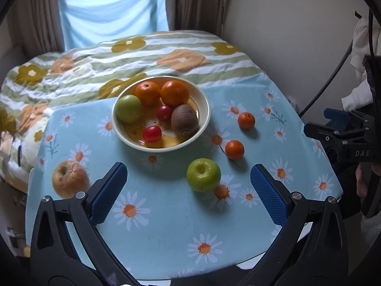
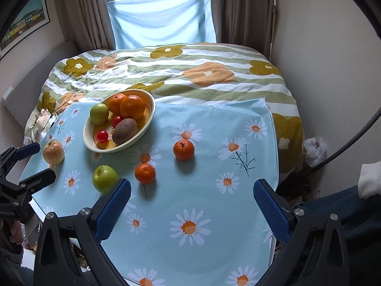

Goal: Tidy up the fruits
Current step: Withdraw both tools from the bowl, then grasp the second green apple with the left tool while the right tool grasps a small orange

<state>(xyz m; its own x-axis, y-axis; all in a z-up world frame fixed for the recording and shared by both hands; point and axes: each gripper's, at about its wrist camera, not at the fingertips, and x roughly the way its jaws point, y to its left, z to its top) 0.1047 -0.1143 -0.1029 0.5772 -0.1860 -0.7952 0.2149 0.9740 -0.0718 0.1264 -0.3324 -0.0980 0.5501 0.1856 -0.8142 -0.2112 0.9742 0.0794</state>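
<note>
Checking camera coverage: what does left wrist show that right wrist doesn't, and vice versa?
Left wrist only: the left gripper head-on, jaws wide apart and empty.

Right wrist only: the right gripper head-on, likewise open and empty; a framed picture on the wall; a white plastic bag on the floor.

Both: the bowl holding six fruits, and four loose on the tablecloth: the green apple, the yellowish apple, the near tangerine, the far tangerine.
</note>
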